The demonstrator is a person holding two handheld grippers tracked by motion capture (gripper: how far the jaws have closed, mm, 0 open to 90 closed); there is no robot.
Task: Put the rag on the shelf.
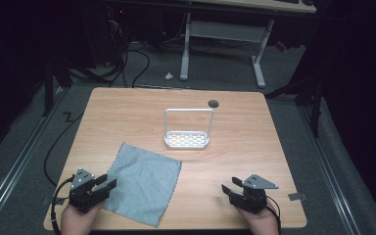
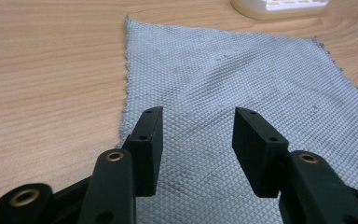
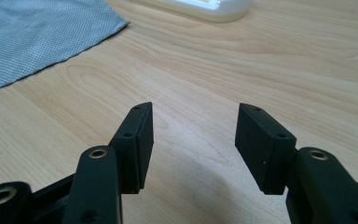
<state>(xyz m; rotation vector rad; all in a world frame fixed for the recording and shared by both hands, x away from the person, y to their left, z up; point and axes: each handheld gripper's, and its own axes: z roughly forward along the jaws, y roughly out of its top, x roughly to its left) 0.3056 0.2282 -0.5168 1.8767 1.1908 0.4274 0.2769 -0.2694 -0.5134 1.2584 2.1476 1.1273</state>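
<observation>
1. High view: the left tool (image 1: 106, 182) sits at the desk's (image 1: 254, 147) 7 o'clock, jaws apart over the grey cloth's (image 1: 144, 181) edge.
2. At 5 o'clock, the right tool (image 1: 228, 187) gapes empty above bare wood.
3. A white rack (image 1: 187, 140) stands at centre, just beyond the cloth.

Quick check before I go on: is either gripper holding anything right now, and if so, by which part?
Nothing is held. The left gripper is open over the near edge of the grey cloth, with nothing pinched between its jaws. The right gripper is open over bare table.
</observation>
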